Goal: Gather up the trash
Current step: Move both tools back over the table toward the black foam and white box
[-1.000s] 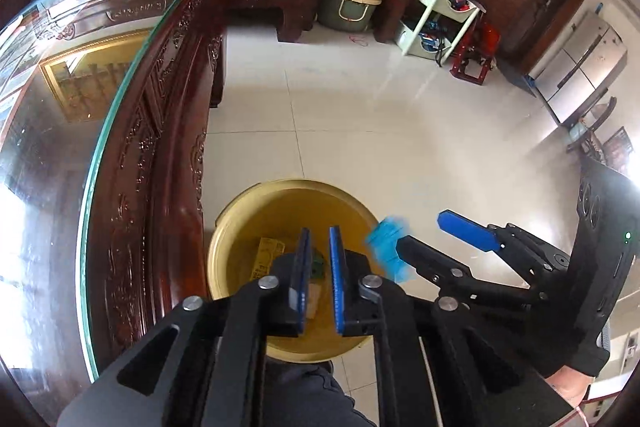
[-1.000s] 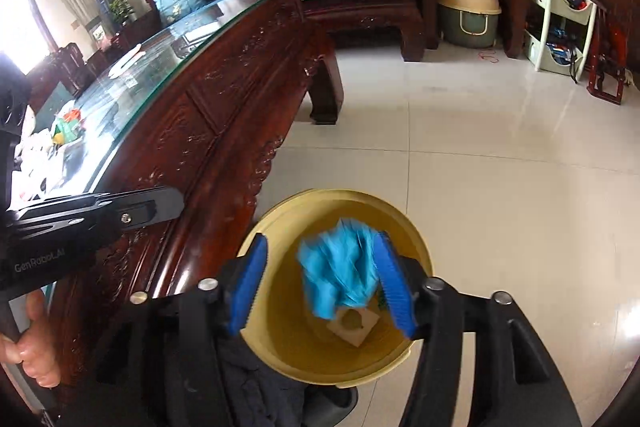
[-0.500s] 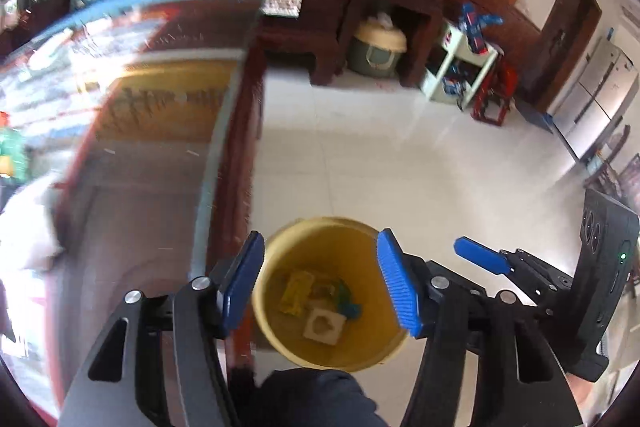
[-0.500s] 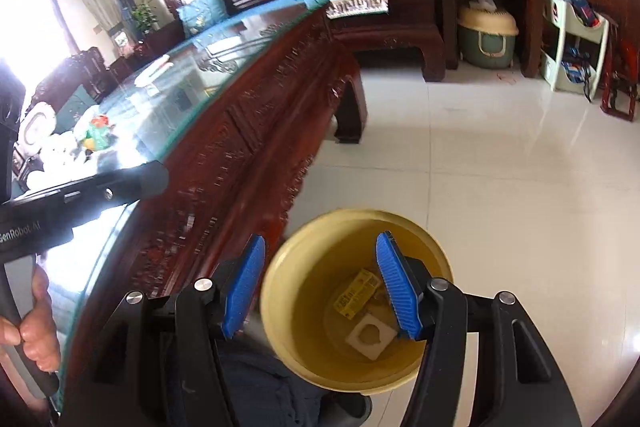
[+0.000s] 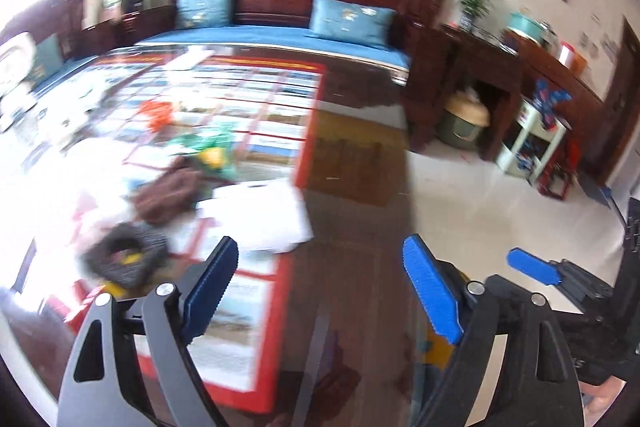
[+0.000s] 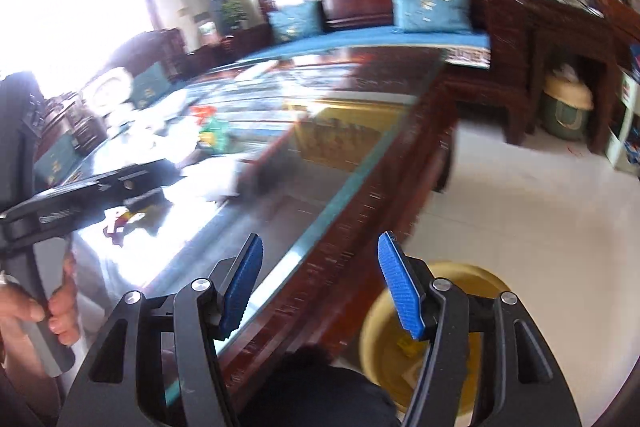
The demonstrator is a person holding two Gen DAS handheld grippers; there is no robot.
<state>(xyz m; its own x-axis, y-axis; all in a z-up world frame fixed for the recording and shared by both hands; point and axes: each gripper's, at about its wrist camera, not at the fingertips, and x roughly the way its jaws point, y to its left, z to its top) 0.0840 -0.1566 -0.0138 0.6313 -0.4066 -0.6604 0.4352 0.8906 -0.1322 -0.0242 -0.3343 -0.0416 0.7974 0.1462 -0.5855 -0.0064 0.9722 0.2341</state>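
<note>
My left gripper (image 5: 324, 291) hangs over the glass-topped table (image 5: 352, 155); its jaws are opening wide and hold nothing. Blurred trash lies ahead and to the left of it: a brown crumpled lump (image 5: 168, 191), a dark grey ring-shaped piece (image 5: 124, 259), a green and yellow wrapper (image 5: 212, 151) and white paper (image 5: 260, 215). My right gripper (image 6: 320, 285) is over the table's carved wooden edge (image 6: 372, 211), its jaws also opening and empty. The yellow bin (image 6: 492, 279) stands on the floor below its right finger, with scraps inside.
A wooden sofa (image 5: 304, 7) with blue cushions runs behind the table. A dark cabinet (image 5: 492, 75) and a white shelf unit (image 5: 532, 143) stand at the right, past pale tiled floor (image 6: 520, 211). A hand (image 6: 52, 311) holds the left tool.
Both grippers rose and swung left from above the yellow bin to over the table. The blue crumpled piece left the right jaws and went into the bin. The left jaws went from nearly shut to wide.
</note>
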